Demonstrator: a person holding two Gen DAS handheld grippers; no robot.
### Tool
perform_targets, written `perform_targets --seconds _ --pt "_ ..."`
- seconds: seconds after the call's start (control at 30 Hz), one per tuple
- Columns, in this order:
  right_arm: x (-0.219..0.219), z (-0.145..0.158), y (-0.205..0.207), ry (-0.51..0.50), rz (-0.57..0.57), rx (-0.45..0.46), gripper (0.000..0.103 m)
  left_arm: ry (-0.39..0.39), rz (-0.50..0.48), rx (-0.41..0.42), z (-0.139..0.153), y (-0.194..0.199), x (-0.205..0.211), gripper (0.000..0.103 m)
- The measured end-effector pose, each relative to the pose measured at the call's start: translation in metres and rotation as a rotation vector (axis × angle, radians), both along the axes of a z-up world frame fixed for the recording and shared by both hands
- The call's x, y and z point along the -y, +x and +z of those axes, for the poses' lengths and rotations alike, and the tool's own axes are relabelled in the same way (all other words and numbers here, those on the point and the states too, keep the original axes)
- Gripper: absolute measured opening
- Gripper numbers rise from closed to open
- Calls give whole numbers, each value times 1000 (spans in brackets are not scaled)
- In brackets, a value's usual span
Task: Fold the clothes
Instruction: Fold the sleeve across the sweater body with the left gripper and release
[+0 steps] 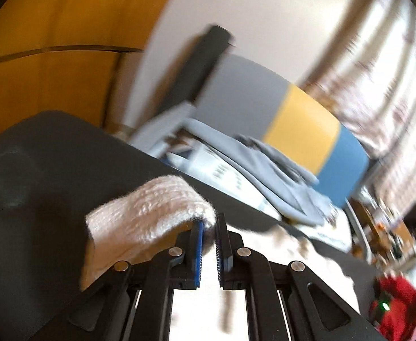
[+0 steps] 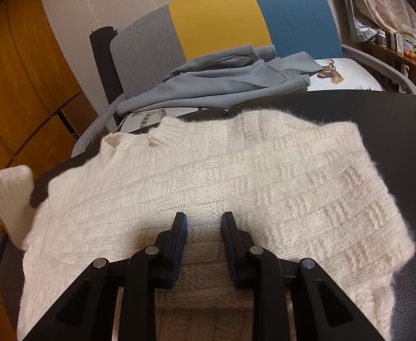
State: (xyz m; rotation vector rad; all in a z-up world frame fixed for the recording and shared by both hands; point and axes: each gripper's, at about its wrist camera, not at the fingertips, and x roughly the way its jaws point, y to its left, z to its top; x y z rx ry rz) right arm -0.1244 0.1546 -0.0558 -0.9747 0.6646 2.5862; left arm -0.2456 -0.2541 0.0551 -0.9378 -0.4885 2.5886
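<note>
A cream knit sweater [image 2: 236, 182] lies spread on a dark table [image 2: 392, 119], collar at the far left. My right gripper [image 2: 204, 221] is open and hovers over the sweater's near middle, holding nothing. My left gripper [image 1: 209, 224] is shut on the cuff end of the sweater's sleeve [image 1: 151, 216], lifted above the table; the knit wraps over the left finger. That sleeve [image 2: 13, 196] shows at the left edge of the right wrist view, raised off the table. The left wrist view is tilted and blurred.
A chair with a grey, yellow and blue back [image 2: 222, 20] stands behind the table, with a grey-blue garment [image 2: 222, 82] and a white printed cushion [image 2: 347, 76] on its seat. Wooden cabinets [image 2: 14, 91] are at the left. A red object [image 1: 401, 301] is at the lower right.
</note>
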Motion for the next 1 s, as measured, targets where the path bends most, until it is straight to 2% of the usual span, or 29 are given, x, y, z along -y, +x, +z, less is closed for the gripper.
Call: perform_targets --seconds 0.23,0.37,0.53,0.63,0.7,0.77,0.87,0.97,1.0 --pt "-2 -1 2 -25 -1 -17 25 -11 -202 42 -7 36 -96 8" --pt "-4 -2 3 -41 -2 -27 25 -53 -294 45 -15 63 -142 8" --pt "-5 -2 4 -51 -3 -34 25 -158 -347 109 -50 76 -186 11" --pt "-5 -2 4 -53 -3 -36 25 -139 -361 159 -67 82 -190 32" --pt "-5 -2 4 -53 -4 -36 25 -101 -386 158 -70 92 -182 57" --pt "-5 -2 5 -53 -4 -36 25 -82 -407 142 -70 102 -174 72" --pt "-5 -2 4 -59 -3 -38 25 -95 -402 85 -67 120 -150 75" --pt "-3 1 2 -56 -2 -20 26 -158 -263 11 -67 129 -114 75" --pt "0 5 1 -41 -7 3 26 -173 -199 18 -72 125 -100 75"
